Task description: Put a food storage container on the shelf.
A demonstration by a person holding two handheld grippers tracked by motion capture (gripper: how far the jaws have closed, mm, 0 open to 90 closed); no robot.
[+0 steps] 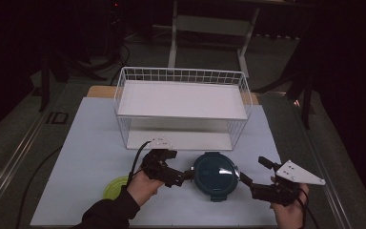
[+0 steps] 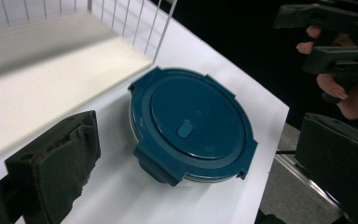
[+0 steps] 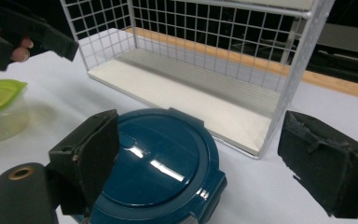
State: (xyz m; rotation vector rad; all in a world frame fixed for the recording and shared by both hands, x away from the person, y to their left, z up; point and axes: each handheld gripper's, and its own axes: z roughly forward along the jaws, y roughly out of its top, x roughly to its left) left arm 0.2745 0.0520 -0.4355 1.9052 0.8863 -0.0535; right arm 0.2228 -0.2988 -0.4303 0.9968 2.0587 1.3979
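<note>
Both hand-held grippers, the left (image 1: 187,174) and the right (image 1: 246,181), are hanging released beside the blue container (image 1: 215,175) at the frame's lower centre on the tabletop (image 1: 90,143), seemingly preparing to squeeze it together.

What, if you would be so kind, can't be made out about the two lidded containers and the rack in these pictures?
- Blue round container: contents hidden under its closed lid in the high view and both gripper views.
- Green-lidded container: partly behind the left hand in the high view; cut off by the right gripper view's left edge.
- Wire rack: lower shelf mostly hidden beneath the upper shelf in the high view.
</note>
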